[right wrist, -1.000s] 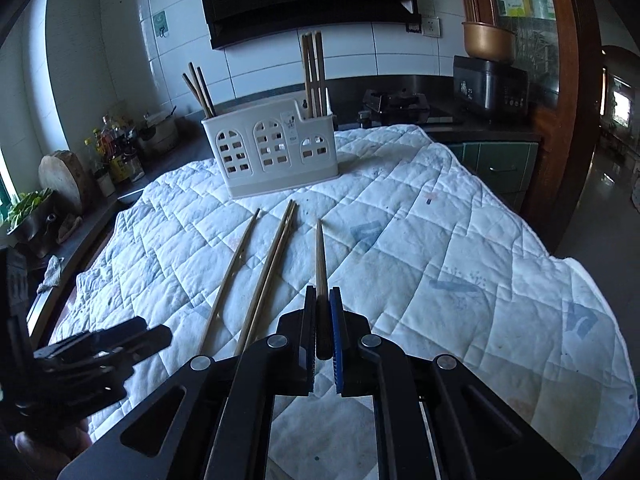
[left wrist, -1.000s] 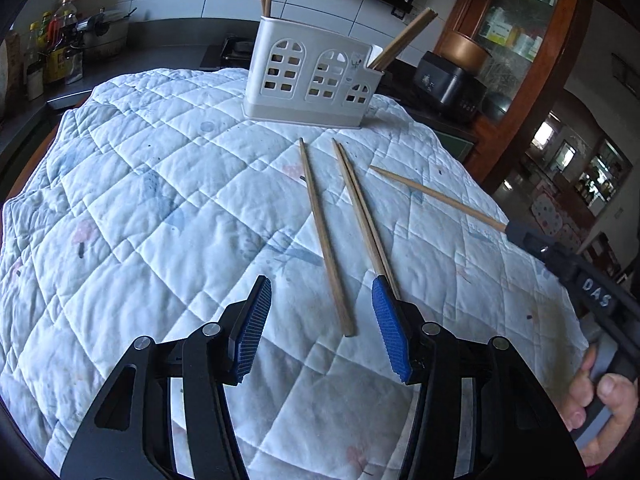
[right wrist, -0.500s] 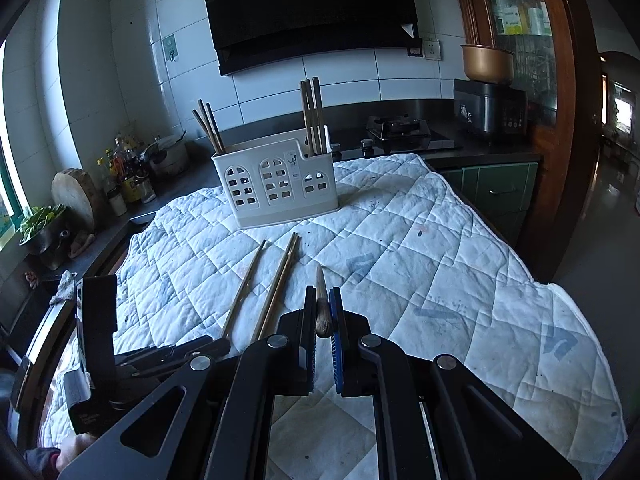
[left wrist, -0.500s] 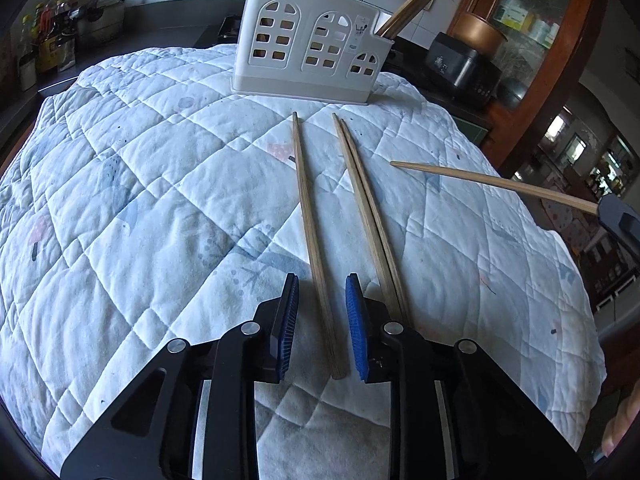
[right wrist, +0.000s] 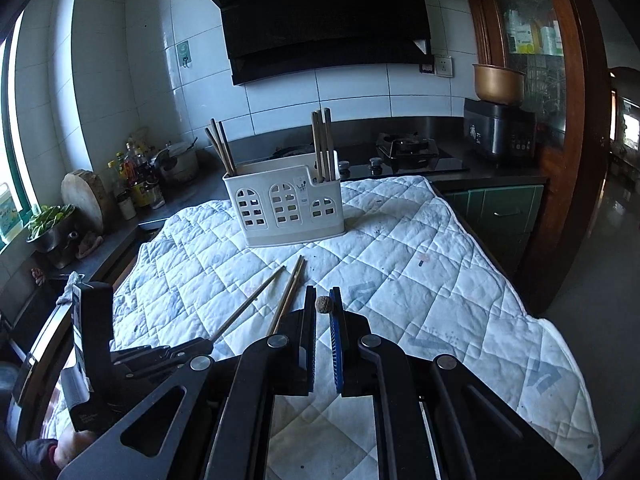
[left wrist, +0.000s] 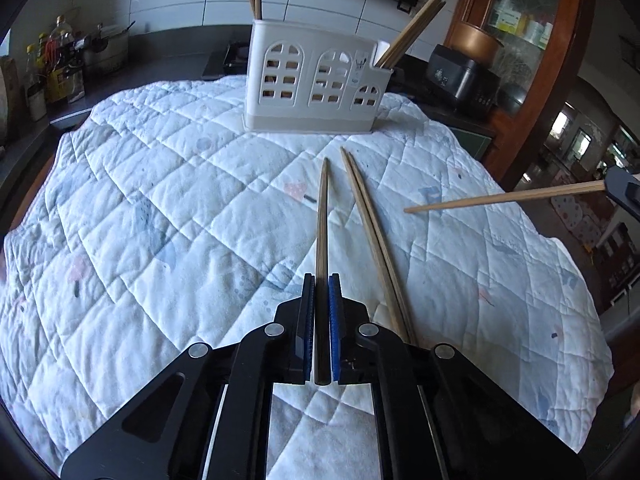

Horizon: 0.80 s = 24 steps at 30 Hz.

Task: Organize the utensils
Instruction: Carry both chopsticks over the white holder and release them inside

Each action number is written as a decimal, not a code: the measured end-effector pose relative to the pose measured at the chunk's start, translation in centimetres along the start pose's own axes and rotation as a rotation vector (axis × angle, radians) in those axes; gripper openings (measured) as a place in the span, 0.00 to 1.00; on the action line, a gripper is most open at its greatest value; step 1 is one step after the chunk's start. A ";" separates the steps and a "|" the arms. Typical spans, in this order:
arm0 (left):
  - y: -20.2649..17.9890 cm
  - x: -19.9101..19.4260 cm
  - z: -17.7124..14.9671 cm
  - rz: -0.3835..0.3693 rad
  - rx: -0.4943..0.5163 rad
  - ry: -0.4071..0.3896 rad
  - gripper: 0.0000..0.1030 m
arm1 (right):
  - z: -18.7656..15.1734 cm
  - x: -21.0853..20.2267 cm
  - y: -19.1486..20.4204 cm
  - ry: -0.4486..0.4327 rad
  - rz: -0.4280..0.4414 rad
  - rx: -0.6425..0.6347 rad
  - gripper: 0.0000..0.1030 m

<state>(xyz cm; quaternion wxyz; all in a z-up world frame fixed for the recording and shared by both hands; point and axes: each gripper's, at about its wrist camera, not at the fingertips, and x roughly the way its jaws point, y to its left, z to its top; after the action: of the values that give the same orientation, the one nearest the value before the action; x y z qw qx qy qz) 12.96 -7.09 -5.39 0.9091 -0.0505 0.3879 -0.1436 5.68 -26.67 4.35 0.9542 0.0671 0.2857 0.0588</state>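
The left gripper is closed on a chopstick, its blue pads pressed to either side of the thick end; the stick runs straight ahead from the jaws, its thin tip out over the quilt and aimed toward the holder. Just to the right of these jaws a pair of chopsticks lies on the quilt, side by side and touching, running from beside the right finger up toward the holder's foot. Farther right, the second chopstick is held above the quilt, apart from the cloth, its thin tip pointing in toward the pair. The right gripper is clamped on that stick's thick end, which shows end-on as a small round knob between the fingertips in its own view. Ahead of and left of those jaws lie the pair and the stick gripped by the left gripper, whose black body sits at the lower left. The holder stands upright straight ahead of both grippers at the quilt's far edge, well apart from them, with chopsticks already standing in its right compartment and more leaning out of its left end.
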 end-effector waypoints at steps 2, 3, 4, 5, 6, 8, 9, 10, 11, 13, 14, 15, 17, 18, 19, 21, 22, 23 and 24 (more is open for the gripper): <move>0.2 -1.7 1.0 0.000 0.018 -0.047 0.05 | 1.1 -0.3 0.0 0.000 0.017 -0.017 0.07; 0.4 -2.4 1.6 0.000 0.026 -0.068 0.05 | 1.8 -0.4 0.1 0.001 0.026 -0.029 0.07; 0.4 -3.1 2.2 -0.002 0.033 -0.088 0.05 | 2.4 -0.6 0.1 0.001 0.036 -0.038 0.07; 0.5 -3.8 2.8 -0.002 0.042 -0.107 0.05 | 3.1 -0.7 0.1 0.003 0.046 -0.046 0.07; 0.6 -4.3 3.4 -0.004 0.052 -0.123 0.05 | 3.8 -0.8 0.2 0.006 0.059 -0.056 0.07; 0.7 -5.2 4.6 -0.003 0.079 -0.148 0.05 | 5.4 -0.8 0.3 0.017 0.086 -0.075 0.07; 0.7 -5.5 5.1 -0.004 0.087 -0.154 0.05 | 6.1 -0.8 0.5 0.023 0.094 -0.090 0.07; 0.8 -5.7 5.7 -0.009 0.092 -0.158 0.05 | 6.9 -0.7 0.8 0.030 0.106 -0.106 0.07; 0.9 -5.9 6.3 -0.013 0.094 -0.161 0.05 | 7.6 -0.6 0.9 0.036 0.114 -0.114 0.07; 1.2 -6.3 7.4 -0.026 0.097 -0.168 0.05 | 9.4 -0.4 1.3 0.049 0.131 -0.135 0.07; 1.3 -6.4 7.9 -0.031 0.099 -0.173 0.05 | 10.3 -0.4 1.5 0.049 0.135 -0.141 0.07; 1.5 -6.7 8.5 -0.038 0.100 -0.178 0.05 | 11.2 -0.3 1.7 0.048 0.138 -0.148 0.07; 1.7 -7.2 9.6 -0.050 0.101 -0.186 0.05 | 13.3 -0.1 2.0 0.042 0.140 -0.160 0.07; 1.9 -7.4 10.3 -0.056 0.104 -0.189 0.05 | 14.4 0.0 2.3 0.038 0.136 -0.169 0.07; 2.0 -7.6 10.8 -0.056 0.108 -0.195 0.05 | 15.4 0.2 2.5 0.035 0.136 -0.173 0.07; 2.1 -7.9 12.0 -0.041 0.126 -0.212 0.05 | 17.3 0.8 2.8 0.034 0.130 -0.182 0.07; 2.1 -8.1 12.7 -0.035 0.136 -0.220 0.05 | 18.2 1.1 3.0 0.033 0.127 -0.186 0.07; 2.2 -8.2 13.3 -0.031 0.141 -0.227 0.05 | 19.1 1.5 3.2 0.033 0.123 -0.188 0.07; 2.3 -8.4 14.1 -0.031 0.144 -0.233 0.05 | 20.0 2.0 3.4 0.029 0.109 -0.194 0.07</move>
<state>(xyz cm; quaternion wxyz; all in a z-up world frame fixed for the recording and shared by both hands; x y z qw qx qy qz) 18.05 -2.67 9.72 0.9469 -0.0073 0.2674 -0.1784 18.12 -24.94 20.39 0.9473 -0.0112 0.2884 0.1389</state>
